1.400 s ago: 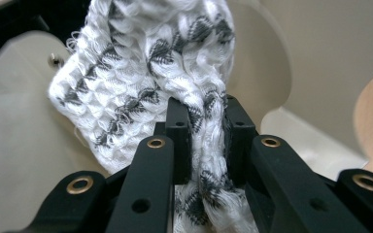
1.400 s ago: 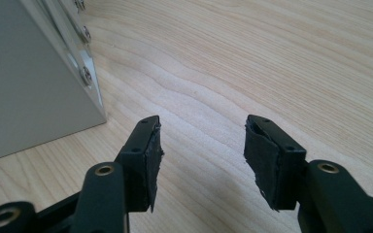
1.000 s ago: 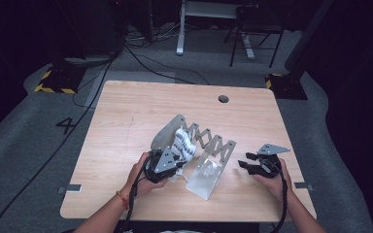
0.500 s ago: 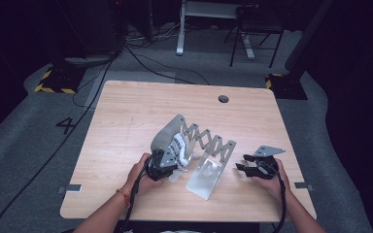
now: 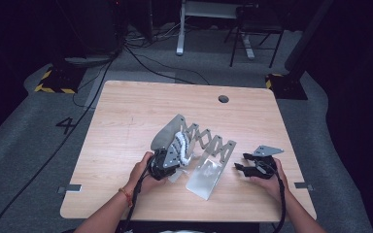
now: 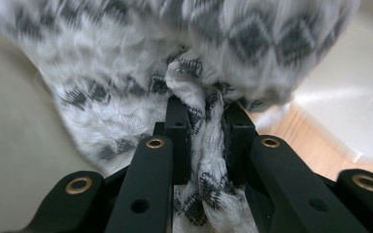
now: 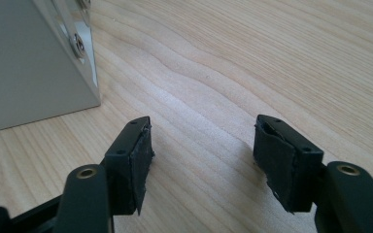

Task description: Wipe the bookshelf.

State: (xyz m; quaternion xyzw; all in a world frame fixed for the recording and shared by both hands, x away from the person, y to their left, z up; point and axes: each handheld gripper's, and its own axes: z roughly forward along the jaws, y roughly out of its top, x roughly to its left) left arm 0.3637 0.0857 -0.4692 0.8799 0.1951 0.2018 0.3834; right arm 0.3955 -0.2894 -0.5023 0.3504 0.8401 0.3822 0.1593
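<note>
Your left gripper (image 5: 167,162) is clamped on a bunched fold of the patterned white-and-grey cloth (image 5: 180,145); the left gripper view confirms it, with the cloth (image 6: 199,145) pinched tight between the two black pads and spilling out above and below them. The left gripper (image 6: 201,141) sits just at the near end of the metal folding rack (image 5: 209,145), which stands on the wooden table (image 5: 126,121) towards its near edge. The cloth lies against the rack's left end plate, draped between that plate and the zigzag lattice, and it touches both.

Your right gripper (image 5: 247,169) rests low over the table to the right of the rack, near its right end plate but apart from it. Its jaws stand open and have just been widening; nothing lies between them. The right gripper view bears this out: bare wood grain shows between the pads of the right gripper (image 7: 201,145), and the corner of the rack's grey end plate (image 7: 34,63) stands to the upper left, clear of the jaws.
</note>
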